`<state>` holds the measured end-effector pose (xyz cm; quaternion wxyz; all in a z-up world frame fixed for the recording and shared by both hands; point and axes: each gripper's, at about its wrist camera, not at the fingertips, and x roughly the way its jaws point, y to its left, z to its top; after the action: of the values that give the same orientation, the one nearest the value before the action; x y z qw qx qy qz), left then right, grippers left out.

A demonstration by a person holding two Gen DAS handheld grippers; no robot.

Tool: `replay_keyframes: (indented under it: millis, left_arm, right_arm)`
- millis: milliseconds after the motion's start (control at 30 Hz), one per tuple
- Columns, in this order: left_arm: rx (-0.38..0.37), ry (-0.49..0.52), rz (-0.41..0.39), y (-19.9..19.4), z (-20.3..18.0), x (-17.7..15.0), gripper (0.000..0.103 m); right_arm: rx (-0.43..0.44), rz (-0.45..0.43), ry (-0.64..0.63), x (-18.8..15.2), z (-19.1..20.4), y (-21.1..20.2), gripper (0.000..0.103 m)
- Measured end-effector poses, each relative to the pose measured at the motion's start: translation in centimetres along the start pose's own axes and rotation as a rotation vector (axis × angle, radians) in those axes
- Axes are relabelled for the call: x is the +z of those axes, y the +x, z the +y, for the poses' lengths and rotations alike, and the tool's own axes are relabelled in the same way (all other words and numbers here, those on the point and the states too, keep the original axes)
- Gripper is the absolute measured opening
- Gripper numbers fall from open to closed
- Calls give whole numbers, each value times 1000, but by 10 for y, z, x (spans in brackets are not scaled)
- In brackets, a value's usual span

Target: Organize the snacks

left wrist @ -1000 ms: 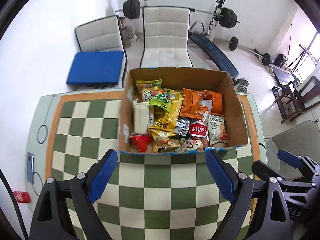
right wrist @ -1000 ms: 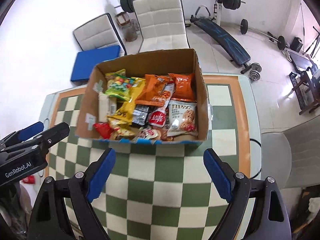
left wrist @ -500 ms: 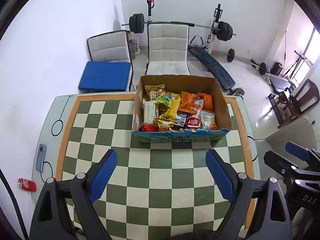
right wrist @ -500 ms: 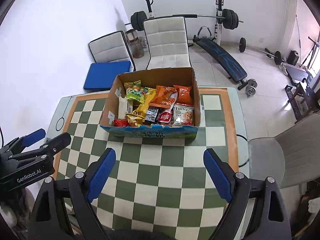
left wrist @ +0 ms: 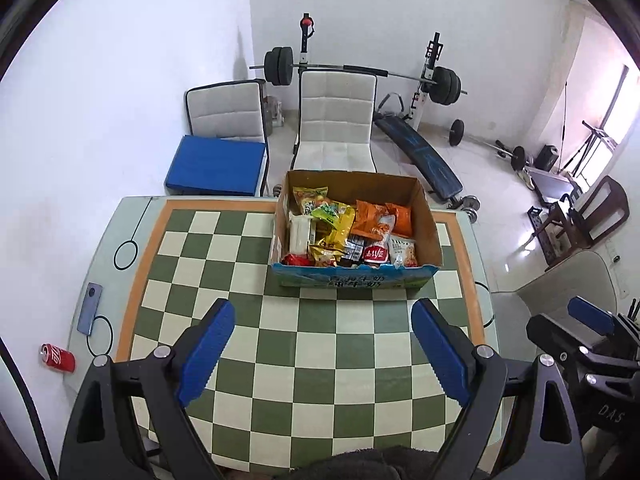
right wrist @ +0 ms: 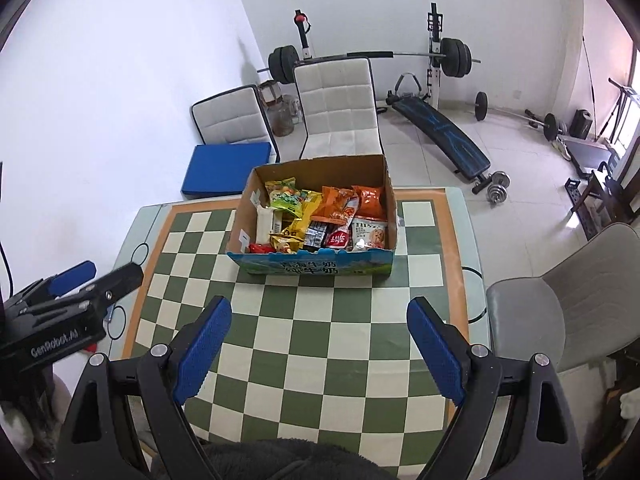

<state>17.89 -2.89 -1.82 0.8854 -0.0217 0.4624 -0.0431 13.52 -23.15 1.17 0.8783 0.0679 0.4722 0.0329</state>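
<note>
A cardboard box (left wrist: 356, 280) with a blue printed front stands at the far side of the green-and-cream checkered table (left wrist: 312, 344). It also shows in the right wrist view (right wrist: 316, 268). It holds several snack packets: yellow (left wrist: 334, 226), orange (left wrist: 376, 216), white (left wrist: 300, 232) and red (left wrist: 376, 255). My left gripper (left wrist: 323, 354) is open and empty, high above the near half of the table. My right gripper (right wrist: 319, 350) is open and empty, beside it to the right.
A phone (left wrist: 89, 314) and a red can (left wrist: 57, 357) lie at the table's left edge. White chairs (left wrist: 336, 120) and a blue cushion (left wrist: 216, 166) stand behind the table. A grey chair (right wrist: 560, 304) stands at the right. Gym gear lines the far wall.
Both grippers have pulled back and up from the box, which now looks smaller and farther. Both stay open and empty. The box has not moved.
</note>
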Motion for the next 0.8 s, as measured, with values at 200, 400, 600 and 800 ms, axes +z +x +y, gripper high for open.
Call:
replay_keyframes:
  millis: [200, 400, 600, 800]
  left_arm:
    - [7, 9, -14, -1, -1, 0, 91]
    - [33, 16, -31, 9, 0, 3, 91]
    - [60, 11, -43, 21, 5, 10, 91]
    - [77, 9, -43, 34, 8, 15, 91]
  right_arm:
    - [-19, -21, -2, 1, 1, -8, 92]
    - [-42, -43, -3, 9, 3, 2, 92]
    - [-56, -49, 4, 18, 5, 18, 96]
    - [-82, -53, 12, 28, 4, 33, 97]
